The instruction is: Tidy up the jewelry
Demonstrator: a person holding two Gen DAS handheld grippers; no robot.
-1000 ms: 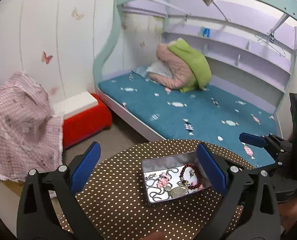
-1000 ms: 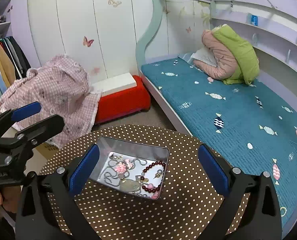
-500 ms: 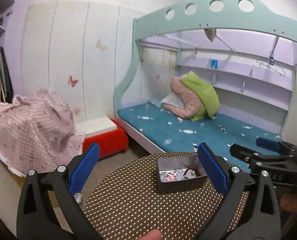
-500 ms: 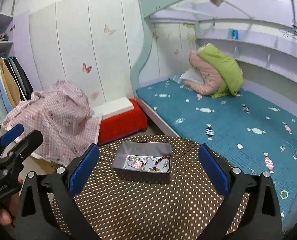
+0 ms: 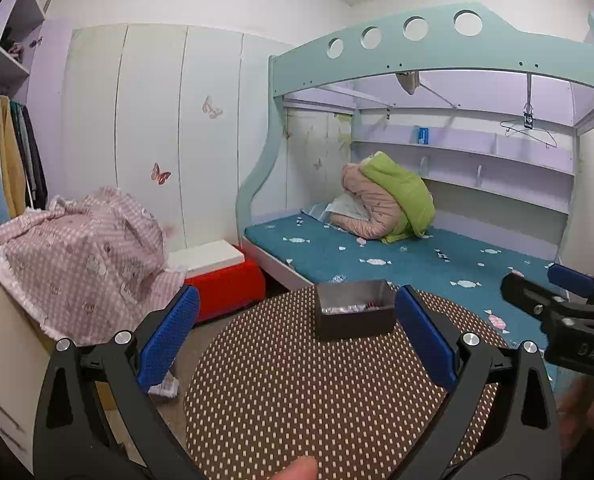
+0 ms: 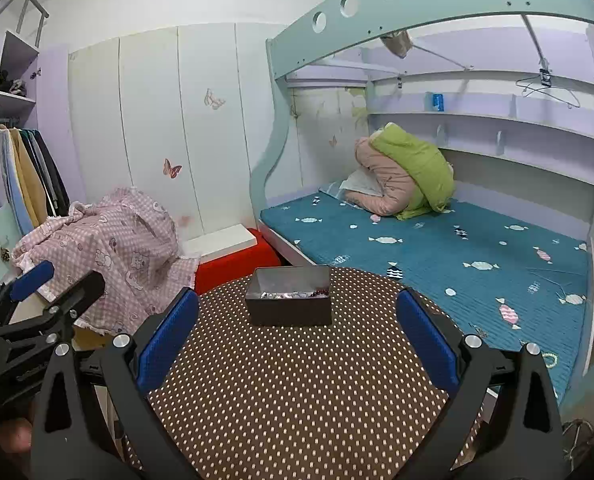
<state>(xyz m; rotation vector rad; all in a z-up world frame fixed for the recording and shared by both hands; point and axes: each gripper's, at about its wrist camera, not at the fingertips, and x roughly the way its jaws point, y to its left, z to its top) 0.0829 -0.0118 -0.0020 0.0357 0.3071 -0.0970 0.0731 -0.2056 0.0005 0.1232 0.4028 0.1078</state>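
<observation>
A small dark metal box (image 5: 355, 318) (image 6: 289, 306) stands near the far edge of the round brown polka-dot table (image 5: 297, 392) (image 6: 297, 384). Over its rim a little of the jewelry (image 5: 351, 307) (image 6: 293, 294) shows, with dark red beads among it; the rest is hidden by the box wall. My left gripper (image 5: 295, 332) is open and empty, low over the table's near side, short of the box. The right gripper (image 6: 297, 334) is open and empty too, likewise well back from the box. Each gripper also shows at the side of the other's view.
Behind the table a bunk bed with a teal mattress (image 6: 457, 240) holds folded pink and green bedding (image 6: 409, 176). A red and white stool (image 5: 221, 276) stands on the floor at left beside pink checked fabric (image 5: 81, 256). A fingertip (image 5: 297, 470) shows at the bottom edge.
Both grippers have dropped and tilted from looking down into the box to a low, level view across the table. The box now appears farther off and side-on. Both stayed open.
</observation>
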